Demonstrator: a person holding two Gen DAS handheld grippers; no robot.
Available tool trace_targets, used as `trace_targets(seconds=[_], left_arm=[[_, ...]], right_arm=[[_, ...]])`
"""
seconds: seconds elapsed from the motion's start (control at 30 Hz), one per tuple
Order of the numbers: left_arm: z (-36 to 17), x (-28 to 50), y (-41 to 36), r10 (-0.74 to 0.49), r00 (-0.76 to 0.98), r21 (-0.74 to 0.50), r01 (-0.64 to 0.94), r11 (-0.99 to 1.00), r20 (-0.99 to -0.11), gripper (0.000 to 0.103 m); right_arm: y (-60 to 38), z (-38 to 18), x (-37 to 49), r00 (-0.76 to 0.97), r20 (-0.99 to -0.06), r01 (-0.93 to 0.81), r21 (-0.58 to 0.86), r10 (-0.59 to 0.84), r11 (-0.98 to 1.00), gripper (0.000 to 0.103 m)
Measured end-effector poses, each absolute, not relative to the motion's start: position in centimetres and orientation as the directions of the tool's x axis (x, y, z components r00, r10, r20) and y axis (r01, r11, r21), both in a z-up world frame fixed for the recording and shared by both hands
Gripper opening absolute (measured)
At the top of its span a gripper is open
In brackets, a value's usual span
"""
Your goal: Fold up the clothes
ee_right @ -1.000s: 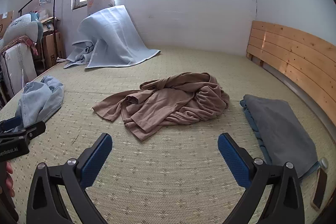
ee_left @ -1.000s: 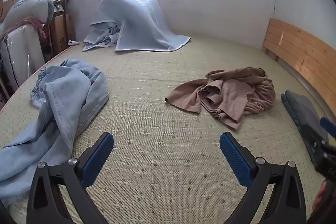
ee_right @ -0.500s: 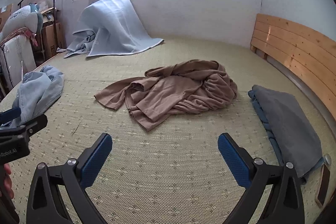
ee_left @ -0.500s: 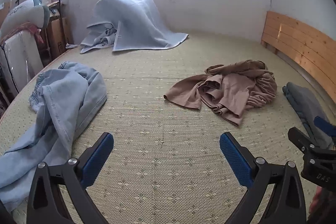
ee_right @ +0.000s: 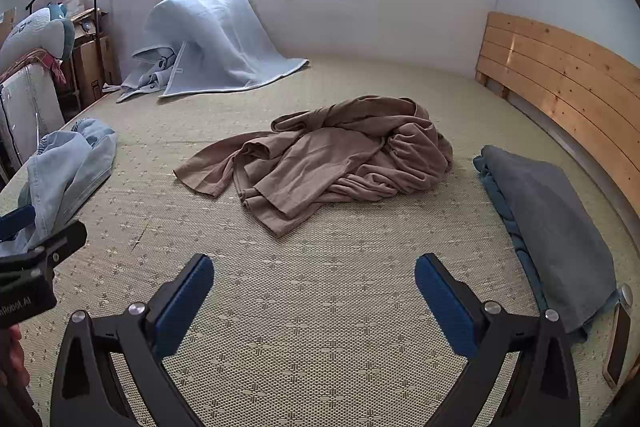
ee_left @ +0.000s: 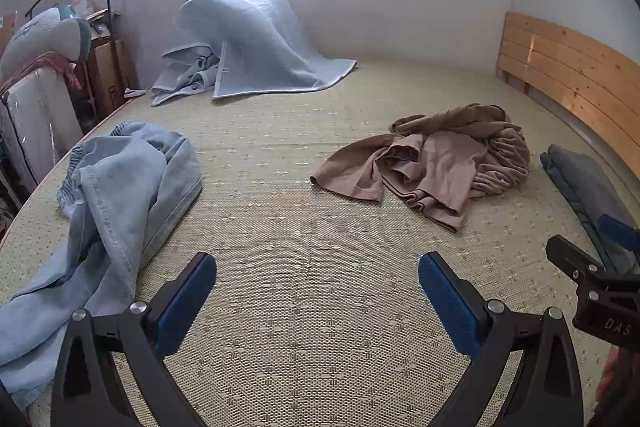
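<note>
A crumpled brown garment (ee_right: 328,155) lies in the middle of the woven bed mat (ee_right: 320,307); the left wrist view shows it (ee_left: 432,163) ahead to the right. Light blue jeans (ee_left: 108,199) sprawl at the mat's left side, also seen as jeans (ee_right: 68,171) in the right wrist view. My left gripper (ee_left: 316,267) hovers open over bare mat between the two garments, holding nothing. My right gripper (ee_right: 314,267) is open above bare mat, just short of the brown garment. Each gripper shows at the edge of the other's view.
A folded grey and blue pile (ee_right: 548,223) lies by the wooden headboard (ee_right: 560,79) on the right. A pale blue blanket (ee_right: 212,39) leans on the far wall under the window. A clothes rack and boxes (ee_left: 100,67) stand off the left edge.
Both grippers have drifted forward and a little higher over the mat, so the brown garment sits nearer in the right wrist view. Jaws stay open; no cloth has moved.
</note>
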State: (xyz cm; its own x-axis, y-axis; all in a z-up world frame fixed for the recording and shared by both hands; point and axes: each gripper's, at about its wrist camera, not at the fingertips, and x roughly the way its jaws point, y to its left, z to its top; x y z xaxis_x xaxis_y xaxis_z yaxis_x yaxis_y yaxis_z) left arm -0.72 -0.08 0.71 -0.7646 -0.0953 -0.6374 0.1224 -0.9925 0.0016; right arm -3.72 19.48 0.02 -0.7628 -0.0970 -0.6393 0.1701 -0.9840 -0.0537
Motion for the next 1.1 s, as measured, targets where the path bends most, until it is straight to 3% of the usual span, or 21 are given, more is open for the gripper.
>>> trace_targets(seconds=[1.1], left_arm=[[0.72,-0.38,0.16,-0.074,-0.781,-0.033,0.120,-0.992,-0.621,0.103]], right_arm=[[19.69,0.13,-3.95,-0.758,-0.645,0.162,-0.044,-0.096,-0.986,0.103]])
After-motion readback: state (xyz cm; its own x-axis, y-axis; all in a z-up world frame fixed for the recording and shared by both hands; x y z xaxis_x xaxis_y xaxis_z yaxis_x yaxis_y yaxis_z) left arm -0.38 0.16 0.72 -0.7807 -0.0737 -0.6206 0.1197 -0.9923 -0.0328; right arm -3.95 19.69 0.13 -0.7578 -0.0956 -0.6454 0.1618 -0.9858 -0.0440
